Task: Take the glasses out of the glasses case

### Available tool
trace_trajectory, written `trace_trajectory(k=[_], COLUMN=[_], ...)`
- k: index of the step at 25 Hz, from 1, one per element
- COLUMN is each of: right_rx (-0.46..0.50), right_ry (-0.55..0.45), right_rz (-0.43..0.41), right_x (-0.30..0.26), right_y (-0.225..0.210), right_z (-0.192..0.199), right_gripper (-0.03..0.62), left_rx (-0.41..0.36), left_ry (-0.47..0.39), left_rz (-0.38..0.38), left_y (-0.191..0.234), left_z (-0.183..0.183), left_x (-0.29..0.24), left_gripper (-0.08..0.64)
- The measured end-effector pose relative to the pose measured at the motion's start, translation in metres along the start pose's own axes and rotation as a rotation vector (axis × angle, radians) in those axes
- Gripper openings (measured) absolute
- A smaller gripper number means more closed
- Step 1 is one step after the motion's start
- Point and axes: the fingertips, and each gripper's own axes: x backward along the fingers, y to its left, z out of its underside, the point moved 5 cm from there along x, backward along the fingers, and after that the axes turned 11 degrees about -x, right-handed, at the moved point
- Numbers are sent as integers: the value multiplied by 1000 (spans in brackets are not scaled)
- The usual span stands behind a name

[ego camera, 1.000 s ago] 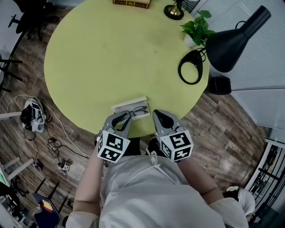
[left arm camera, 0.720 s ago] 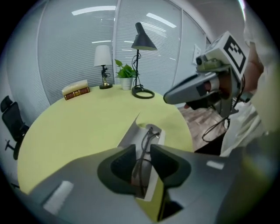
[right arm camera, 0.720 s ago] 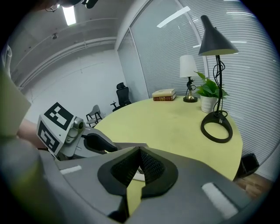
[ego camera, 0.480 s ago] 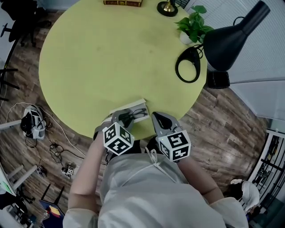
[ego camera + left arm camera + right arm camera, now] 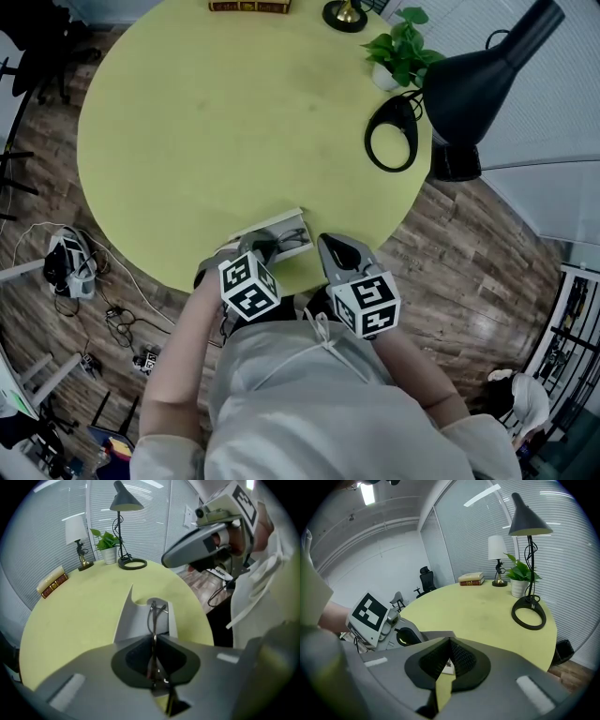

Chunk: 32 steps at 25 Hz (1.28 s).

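Observation:
A grey-white glasses case (image 5: 267,223) lies open at the near edge of the round yellow-green table (image 5: 234,122). Black thin-rimmed glasses (image 5: 289,238) rest in it. My left gripper (image 5: 257,247) reaches into the case's near end. In the left gripper view the jaws are shut on the glasses (image 5: 156,616), with the thin frame pinched between them above the case (image 5: 136,620). My right gripper (image 5: 330,247) hovers just right of the case at the table edge. It is shut with nothing between its jaws (image 5: 449,642).
A black desk lamp (image 5: 473,70) with a ring base (image 5: 389,136) stands at the table's right side beside a potted plant (image 5: 398,54). Books (image 5: 248,6) and a small brass lamp base (image 5: 345,14) sit at the far edge. Cables and gear (image 5: 66,262) lie on the wooden floor.
My left gripper has turned and moved forward into the case, and its jaws have come together on the glasses. The right gripper has hardly moved.

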Motion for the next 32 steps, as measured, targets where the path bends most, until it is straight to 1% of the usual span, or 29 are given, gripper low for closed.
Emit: trace_trajectory(k=[6,9,11,14,20,26,29,32], right_rx=[5,9,13,23,41,59,76,101], right_ry=[-9,-11,-8,-12,-32,-60,-74,-88], right_rz=[3,3,4,-5,-15,-23,-34,-48], right_x=[-1,0,0,0,4,10,11,13], right_y=[3,7,11,16,22,25,28,35], right_z=[-2,-2,-1,-4,-13,-25,-34,-43], right_gripper=[0,0,0,0,-1,-2,0,-1], left_rx=[-89,-104,-112,-120,-74,-21,51,141], left_ry=[9,-14,-32,-53,-122,-190,-252,-323], left_rz=[21,27,15,-27,-88,-116,-168,-246], left_y=[-2,-4,-5,0,12,13,19,27], left_z=[2,3,2,0,-6,-14,-16,-15], left_x=[1,6,10,16,40,67,86,107], left_gripper=[18,18,18,18,17,17,17,17])
